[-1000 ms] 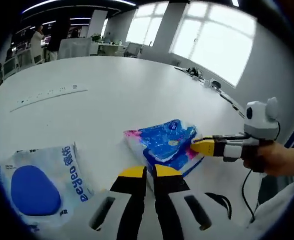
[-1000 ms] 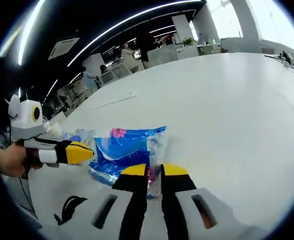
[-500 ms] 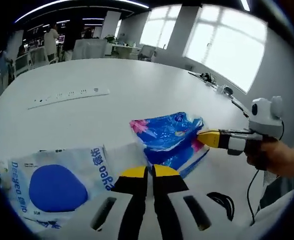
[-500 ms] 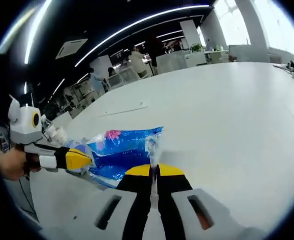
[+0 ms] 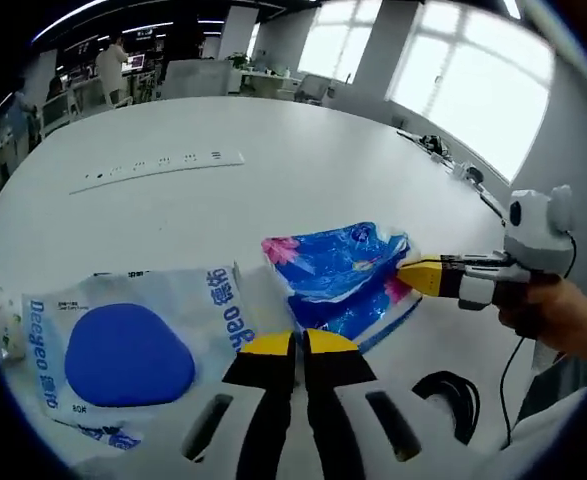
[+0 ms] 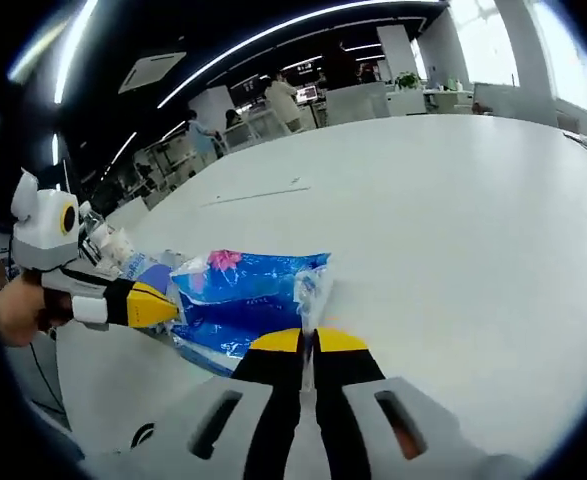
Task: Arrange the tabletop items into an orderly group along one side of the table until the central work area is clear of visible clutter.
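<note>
- Blue tissue pack (image 5: 341, 272): one, on white table (image 5: 273, 190); since a second ago drawn beside white pouch (image 5: 123, 350).
- Right gripper (image 6: 307, 340): jaws pinched on the pack's edge.
- Left gripper (image 5: 299, 342): jaws together, seemingly empty.
- Pouches: one; power strip (image 5: 158, 168): one.

The surface (image 5: 273, 170) lies bare beyond the blue pack (image 5: 343, 270). The white bag (image 5: 123, 345) crowds the near edge beside it; a power strip (image 5: 158, 167) lies farther off.

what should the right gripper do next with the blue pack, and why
Probably drag the blue pack toward the white bag at the table edge. The right gripper looks shut on the pack's clear end, and the pack lies just beside the bag, so a short pull would group them.
</note>
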### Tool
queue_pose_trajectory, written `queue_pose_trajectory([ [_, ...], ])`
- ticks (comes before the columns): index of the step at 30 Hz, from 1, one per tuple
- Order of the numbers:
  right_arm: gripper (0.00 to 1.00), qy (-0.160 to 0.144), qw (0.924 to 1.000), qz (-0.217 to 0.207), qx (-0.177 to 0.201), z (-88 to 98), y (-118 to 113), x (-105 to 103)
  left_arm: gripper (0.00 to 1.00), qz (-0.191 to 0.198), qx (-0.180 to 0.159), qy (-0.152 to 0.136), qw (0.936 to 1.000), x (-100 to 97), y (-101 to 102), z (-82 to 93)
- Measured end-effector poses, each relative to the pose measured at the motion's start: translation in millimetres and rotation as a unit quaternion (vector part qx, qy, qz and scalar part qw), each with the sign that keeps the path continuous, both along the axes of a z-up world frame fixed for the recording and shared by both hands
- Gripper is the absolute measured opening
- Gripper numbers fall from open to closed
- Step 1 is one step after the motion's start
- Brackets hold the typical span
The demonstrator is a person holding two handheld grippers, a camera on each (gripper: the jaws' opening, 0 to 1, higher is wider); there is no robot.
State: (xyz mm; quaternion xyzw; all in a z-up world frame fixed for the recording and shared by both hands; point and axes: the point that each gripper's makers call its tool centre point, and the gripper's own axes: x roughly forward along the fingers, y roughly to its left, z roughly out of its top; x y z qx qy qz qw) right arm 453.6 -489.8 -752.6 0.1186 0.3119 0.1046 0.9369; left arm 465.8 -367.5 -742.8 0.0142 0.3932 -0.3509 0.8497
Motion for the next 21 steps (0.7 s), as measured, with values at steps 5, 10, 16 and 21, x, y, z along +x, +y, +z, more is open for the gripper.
queue_pose_trajectory([
  [5,0.01,0.004,1.0,0.006,-0.004,-2.4,1.9,1.7,0.0,0.003,0.007,-0.002,1.0,0.9,1.7,-0.4],
  [10,0.01,0.008,0.9999,0.01,-0.01,-6.6,3.7,0.8,0.0,0.0,0.015,-0.008,0.9999,0.5,2.4,-0.4],
  [16,0.02,0.008,0.9999,0.009,-0.011,-7.2,3.9,0.4,0.01,0.006,0.016,-0.009,0.9998,-0.2,4.0,0.5],
  [21,0.04,0.008,0.9999,0.009,-0.011,-8.5,4.1,0.3,0.03,0.004,0.031,-0.024,0.9992,-0.3,7.9,2.8],
])
